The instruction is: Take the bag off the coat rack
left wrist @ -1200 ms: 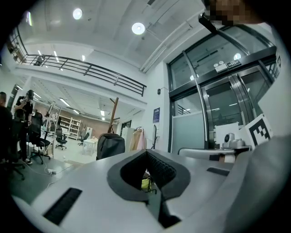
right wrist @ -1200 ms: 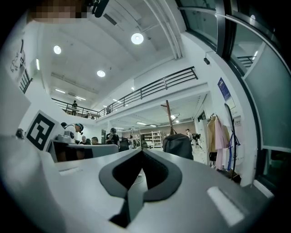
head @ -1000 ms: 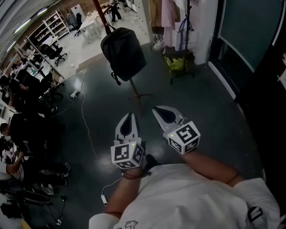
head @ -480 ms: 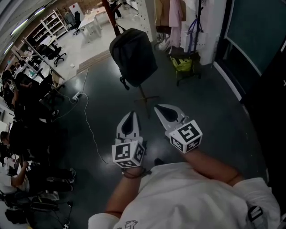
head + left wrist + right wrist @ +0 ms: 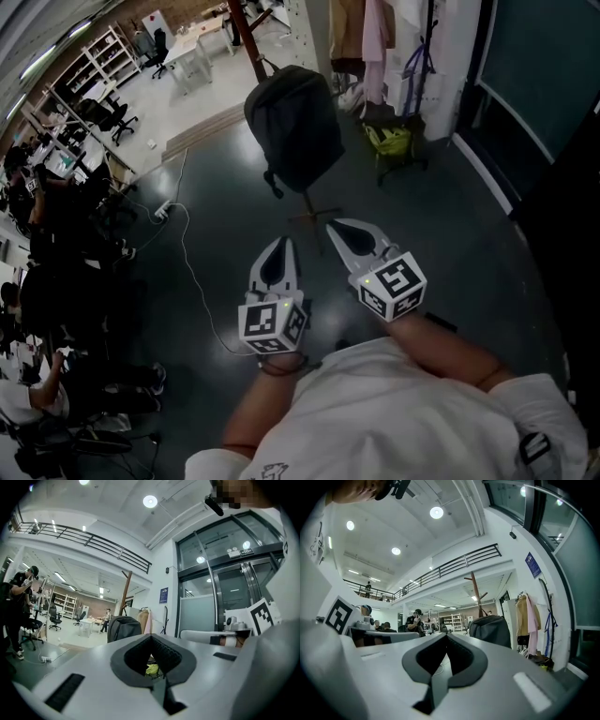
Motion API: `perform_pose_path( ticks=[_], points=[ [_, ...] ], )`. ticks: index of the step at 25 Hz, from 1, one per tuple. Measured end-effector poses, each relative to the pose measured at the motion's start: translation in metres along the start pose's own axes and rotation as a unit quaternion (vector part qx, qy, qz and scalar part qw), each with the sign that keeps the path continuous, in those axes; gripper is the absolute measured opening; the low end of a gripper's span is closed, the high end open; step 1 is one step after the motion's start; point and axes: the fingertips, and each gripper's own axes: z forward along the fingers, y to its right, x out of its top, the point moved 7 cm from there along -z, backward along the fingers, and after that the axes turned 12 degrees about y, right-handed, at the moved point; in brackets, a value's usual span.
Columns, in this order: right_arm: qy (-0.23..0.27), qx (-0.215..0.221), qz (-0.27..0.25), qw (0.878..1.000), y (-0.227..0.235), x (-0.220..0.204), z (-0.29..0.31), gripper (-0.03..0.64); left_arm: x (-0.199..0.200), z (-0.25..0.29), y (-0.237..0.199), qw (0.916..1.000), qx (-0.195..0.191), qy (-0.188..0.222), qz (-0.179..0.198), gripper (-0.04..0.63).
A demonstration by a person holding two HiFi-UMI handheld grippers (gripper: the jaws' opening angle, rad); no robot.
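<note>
Hanging on one far coat rack (image 5: 247,31): one bag (image 5: 293,122).
Two tools, left gripper (image 5: 280,242) and right gripper (image 5: 331,226), jaws together, empty; bag nearer than before.

I count two claws here, the left gripper (image 5: 277,251) and the right gripper (image 5: 345,232). Beyond their tips there is one bag (image 5: 293,127) on one coat rack (image 5: 246,28), and right of it two hanging garments, one tan garment (image 5: 344,21) and one pink garment (image 5: 375,33). One power strip (image 5: 161,208) lies off to the left of the left claw.

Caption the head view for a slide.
Left tongs and right tongs, both shut, point toward the bag hanging on the rack.
</note>
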Motion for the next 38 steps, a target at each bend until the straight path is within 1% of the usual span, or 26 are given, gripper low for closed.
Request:
perform_pose_path(
  ticks=[5, 9, 15, 19, 27, 34, 38],
  points=[
    [0.0, -0.002, 0.004, 1.0, 0.004, -0.003, 0.011, -0.002, -0.001, 0.005, -0.012, 1.0, 0.001, -0.002, -0.005, 0.006],
    [0.001, 0.001, 0.011, 1.0, 0.011, -0.005, 0.018, -0.001, -0.004, 0.005, -0.018, 0.9998, 0.013, -0.001, -0.012, 0.006],
    [0.004, 0.019, 0.018, 1.0, 0.023, -0.004, 0.04, -0.002, 0.0, 0.02, -0.026, 0.9997, 0.026, 0.002, -0.004, 0.006],
    [0.002, 0.036, 0.031, 0.999, 0.038, -0.008, 0.056, -0.002, -0.007, 0.038, -0.028, 0.9995, 0.033, -0.005, 0.0, 0.006],
    [0.005, 0.055, 0.036, 0.998, 0.088, -0.008, 0.081, -0.002, -0.016, 0.09, -0.025, 0.9988, 0.049, 0.0, 0.004, 0.006],
    [0.006, 0.068, 0.037, 0.997, 0.149, -0.003, 0.107, -0.002, -0.029, 0.151, -0.017, 0.9982, 0.06, 0.004, 0.004, 0.006],
    [0.006, 0.084, 0.035, 0.996, 0.182, -0.002, 0.126, -0.002, -0.035, 0.185, -0.02, 0.9971, 0.075, 0.011, 0.005, 0.006]
  ],
)
